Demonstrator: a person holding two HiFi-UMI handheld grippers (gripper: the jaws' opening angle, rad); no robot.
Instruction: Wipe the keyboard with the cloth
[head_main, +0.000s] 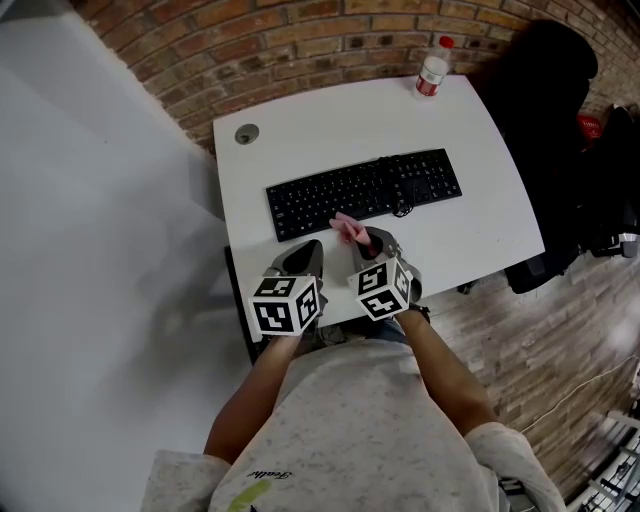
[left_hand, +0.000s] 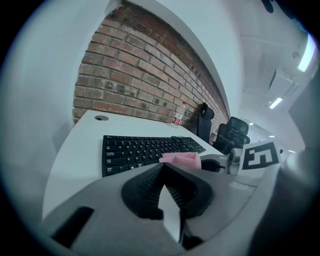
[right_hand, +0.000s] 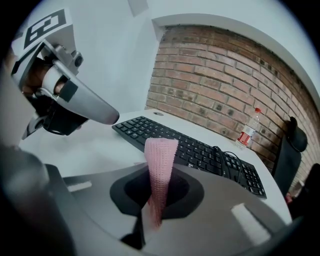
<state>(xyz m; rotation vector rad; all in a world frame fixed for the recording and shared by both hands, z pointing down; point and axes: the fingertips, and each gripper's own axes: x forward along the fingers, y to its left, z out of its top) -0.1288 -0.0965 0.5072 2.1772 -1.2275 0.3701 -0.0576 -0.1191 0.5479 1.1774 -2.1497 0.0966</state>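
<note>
Pinching the pink cloth (right_hand: 160, 165) upright between clenched jaws, the right gripper (head_main: 368, 238) hovers at the keyboard's (head_main: 365, 192) 6 o'clock edge; the left gripper (head_main: 305, 250), at its 9 o'clock, is closed on nothing.

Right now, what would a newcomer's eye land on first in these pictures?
The pink cloth stands out, clamped in the right gripper at the near edge of the white desk. Just beyond lies the black keyboard, with a red-capped bottle at the desk's far corner.
</note>
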